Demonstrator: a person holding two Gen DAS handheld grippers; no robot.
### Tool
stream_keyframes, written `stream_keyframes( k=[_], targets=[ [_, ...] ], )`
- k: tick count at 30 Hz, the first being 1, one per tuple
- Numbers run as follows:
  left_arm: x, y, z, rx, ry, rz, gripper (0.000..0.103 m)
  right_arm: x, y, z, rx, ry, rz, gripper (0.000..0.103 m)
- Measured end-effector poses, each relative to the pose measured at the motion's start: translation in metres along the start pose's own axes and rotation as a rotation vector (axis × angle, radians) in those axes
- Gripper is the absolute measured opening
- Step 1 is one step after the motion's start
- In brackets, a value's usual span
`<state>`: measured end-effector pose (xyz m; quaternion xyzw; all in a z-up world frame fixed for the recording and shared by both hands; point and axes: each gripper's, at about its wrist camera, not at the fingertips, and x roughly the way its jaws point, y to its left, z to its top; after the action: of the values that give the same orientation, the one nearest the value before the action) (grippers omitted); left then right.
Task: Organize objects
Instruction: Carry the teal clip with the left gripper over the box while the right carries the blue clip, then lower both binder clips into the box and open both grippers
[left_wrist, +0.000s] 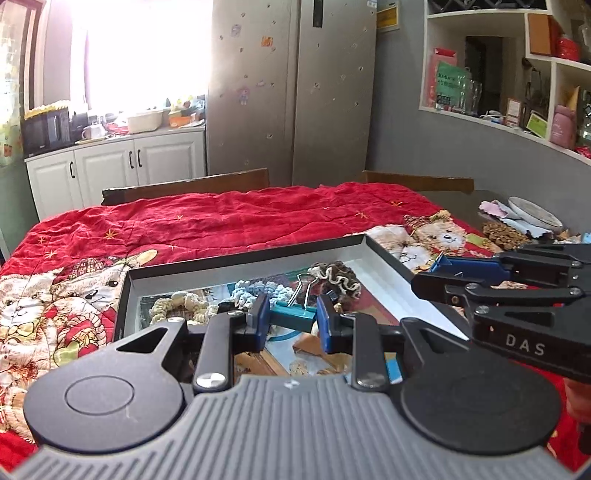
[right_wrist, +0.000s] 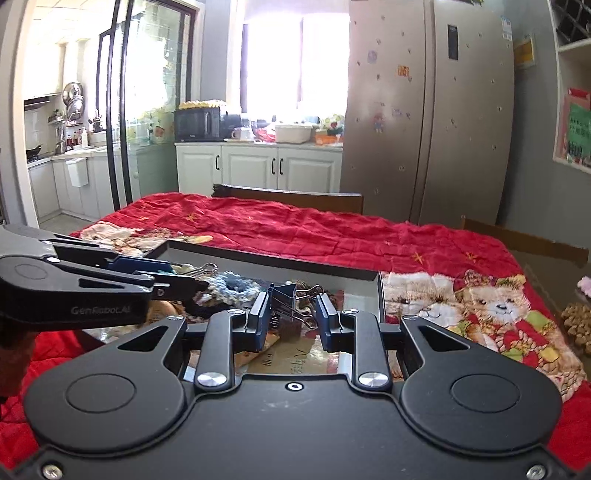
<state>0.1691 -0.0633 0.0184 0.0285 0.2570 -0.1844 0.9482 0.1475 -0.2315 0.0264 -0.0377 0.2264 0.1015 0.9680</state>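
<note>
In the left wrist view my left gripper (left_wrist: 293, 323) is shut on a teal binder clip (left_wrist: 291, 317), whose wire handles stick up toward the tray. My right gripper (right_wrist: 293, 319) is shut on a black binder clip (right_wrist: 284, 297), with its wire handles lying against the right pad. Both hover over the near part of a shallow dark-rimmed tray (left_wrist: 243, 258) on the red quilt. Inside lie a blue scrunchie (left_wrist: 255, 291), a brown one (left_wrist: 336, 277) and a cream one (left_wrist: 173, 306). The right gripper (left_wrist: 432, 273) reaches in from the right, the left gripper (right_wrist: 184, 275) from the left.
A red bear-print quilt (left_wrist: 221, 221) covers the table. Two wooden chair backs (left_wrist: 192, 184) stand at its far edge. On the bare table at the right are a plate (left_wrist: 533, 216) and a brown knobbly item (left_wrist: 504, 232). A fridge (left_wrist: 295, 92) and white cabinets (left_wrist: 110, 166) stand behind.
</note>
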Motion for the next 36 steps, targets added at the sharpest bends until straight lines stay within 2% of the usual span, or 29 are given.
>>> stream_keyframes(
  k=[17, 36],
  targets=[
    [0.053, 0.001, -0.011, -0.005, 0.065, 0.039, 0.031, 0.060, -0.025, -0.020, 0.059, 0.052, 0.020, 0.026],
    [0.065, 0.002, -0.017, -0.002, 0.088, 0.050, 0.031, 0.091, -0.023, -0.034, 0.047, 0.124, 0.018, 0.026]
  ],
)
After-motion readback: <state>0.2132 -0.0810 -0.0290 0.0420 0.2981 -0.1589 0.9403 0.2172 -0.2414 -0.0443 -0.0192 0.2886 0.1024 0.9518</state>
